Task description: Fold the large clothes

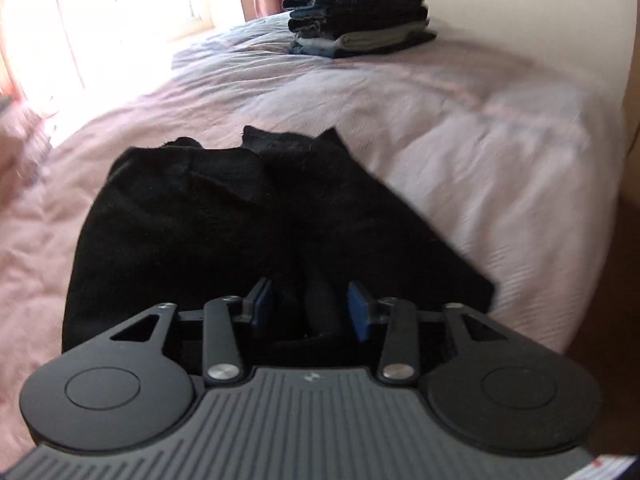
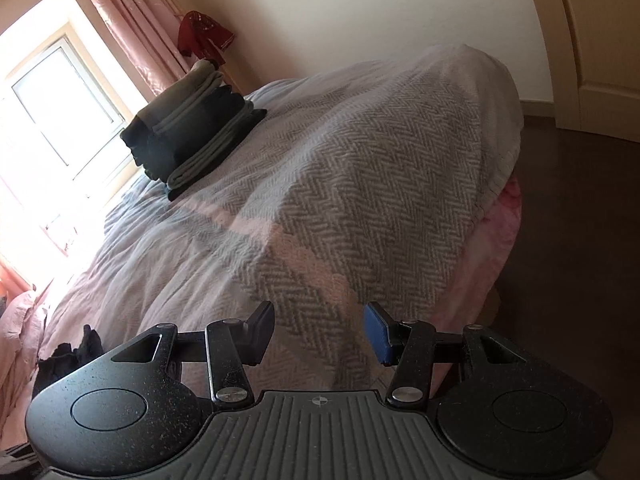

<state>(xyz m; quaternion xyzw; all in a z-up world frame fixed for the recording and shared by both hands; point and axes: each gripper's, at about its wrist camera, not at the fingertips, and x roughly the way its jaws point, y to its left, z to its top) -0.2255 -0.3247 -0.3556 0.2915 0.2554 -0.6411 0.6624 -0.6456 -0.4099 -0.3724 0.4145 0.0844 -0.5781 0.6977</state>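
A black garment (image 1: pixel 224 220) lies folded lengthwise on the bed, stretching away from me in the left wrist view. My left gripper (image 1: pixel 310 304) hangs over its near end with the blue pads (image 1: pixel 358 310) apart and a fold of black cloth rising between them, not pinched. In the right wrist view my right gripper (image 2: pixel 320 330) is open above the bedspread near the bed's right side, with nothing between its fingers. A corner of the black garment (image 2: pixel 68 354) shows at the lower left of that view.
A stack of folded clothes (image 1: pixel 360 8) sits at the far end of the bed (image 1: pixel 460 128), seen also as the stack (image 2: pixel 192 124) near the window (image 2: pixel 52 112). Pink curtains (image 2: pixel 128 20) hang beside it. Dark floor (image 2: pixel 580 240) lies right of the bed.
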